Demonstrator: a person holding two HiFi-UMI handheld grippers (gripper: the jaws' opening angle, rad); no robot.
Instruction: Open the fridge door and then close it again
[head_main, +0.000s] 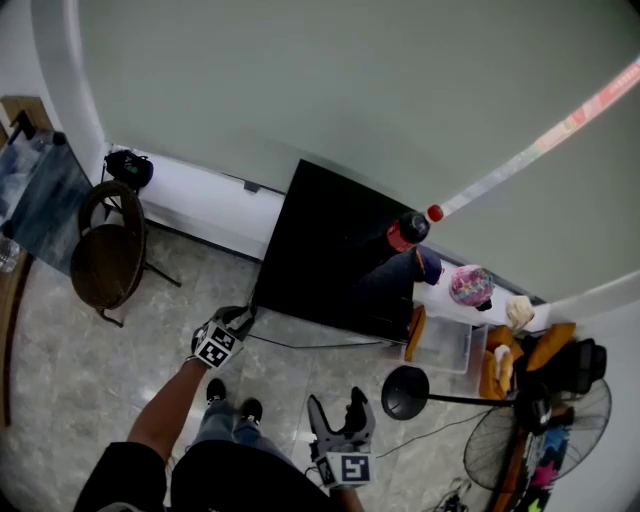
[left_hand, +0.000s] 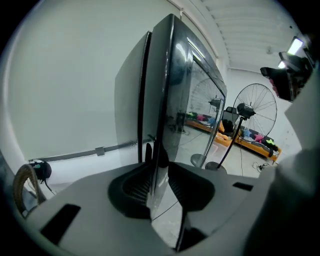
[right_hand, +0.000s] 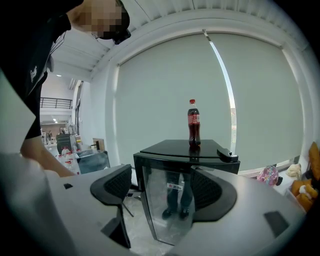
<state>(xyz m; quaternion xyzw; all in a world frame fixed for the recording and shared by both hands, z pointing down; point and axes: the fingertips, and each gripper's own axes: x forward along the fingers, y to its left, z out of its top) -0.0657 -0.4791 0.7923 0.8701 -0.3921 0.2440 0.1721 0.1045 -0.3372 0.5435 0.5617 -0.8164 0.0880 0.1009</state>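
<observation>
Only the left gripper view is showing the left gripper (left_hand: 159, 161) clamping the edge of the fridge door (left_hand: 192, 100), while the right gripper (right_hand: 164, 185) is hanging agape, empty, facing the wall-side fridge (right_hand: 175, 148) bearing a cola bottle (right_hand: 194, 122), a fan (left_hand: 245, 110) standing nearby.

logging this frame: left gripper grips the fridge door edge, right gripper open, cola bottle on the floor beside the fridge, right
One thing is wrong: the right gripper view shows the cola bottle standing on top of the fridge, not on the floor beside it. The rest holds.
</observation>
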